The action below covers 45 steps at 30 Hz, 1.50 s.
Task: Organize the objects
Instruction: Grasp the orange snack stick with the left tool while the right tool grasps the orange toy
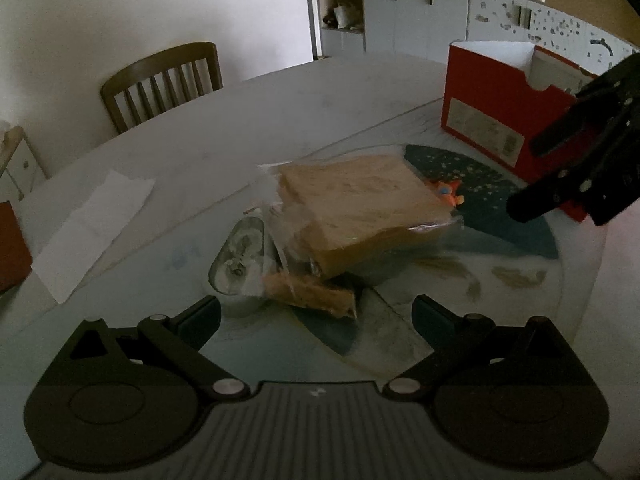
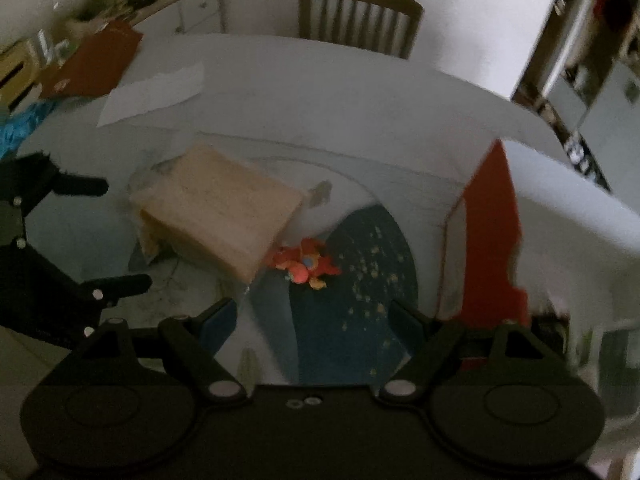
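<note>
A tan block in clear plastic wrap [image 1: 360, 208] [image 2: 220, 212] lies on the round glass turntable [image 1: 520, 280]. Against its near side sit a small tan packet [image 1: 312, 294] and a clear plastic blister pack [image 1: 240, 256]. A small orange toy [image 1: 450, 194] [image 2: 306, 264] lies by the block's far corner on a dark blue patch. My left gripper [image 1: 316, 312] [image 2: 122, 234] hangs open just short of the packet, holding nothing. My right gripper [image 2: 312, 312] [image 1: 528, 178] is open and empty above the blue patch, with the toy ahead of it.
An open red cardboard box [image 1: 500, 100] [image 2: 492, 240] stands on the table's right side. A white paper sheet [image 1: 92, 232] [image 2: 156, 92] lies to the left. A wooden chair [image 1: 160, 80] [image 2: 360, 20] is at the far edge, with cabinets [image 1: 420, 12] behind.
</note>
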Each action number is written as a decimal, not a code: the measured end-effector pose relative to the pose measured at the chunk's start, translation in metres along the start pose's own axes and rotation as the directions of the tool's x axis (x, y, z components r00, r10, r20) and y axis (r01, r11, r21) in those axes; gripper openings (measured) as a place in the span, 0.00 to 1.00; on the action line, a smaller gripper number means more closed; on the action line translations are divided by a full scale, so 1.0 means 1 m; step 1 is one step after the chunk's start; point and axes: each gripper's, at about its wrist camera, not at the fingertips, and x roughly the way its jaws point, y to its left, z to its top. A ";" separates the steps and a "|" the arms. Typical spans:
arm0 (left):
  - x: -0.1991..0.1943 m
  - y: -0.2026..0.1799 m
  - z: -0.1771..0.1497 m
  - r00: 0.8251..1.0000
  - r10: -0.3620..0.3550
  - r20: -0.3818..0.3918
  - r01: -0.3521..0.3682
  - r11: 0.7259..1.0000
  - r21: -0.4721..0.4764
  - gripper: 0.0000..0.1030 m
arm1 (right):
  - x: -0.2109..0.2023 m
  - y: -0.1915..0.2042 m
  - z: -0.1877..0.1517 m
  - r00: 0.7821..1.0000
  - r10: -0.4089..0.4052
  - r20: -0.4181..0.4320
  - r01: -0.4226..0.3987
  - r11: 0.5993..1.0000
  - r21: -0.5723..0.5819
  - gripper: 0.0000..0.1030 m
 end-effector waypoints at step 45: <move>0.012 -0.004 0.003 1.000 0.010 0.025 -0.012 0.997 0.083 0.49 | 0.051 -0.006 0.008 0.996 0.086 -0.033 -0.085 0.996 0.029 0.36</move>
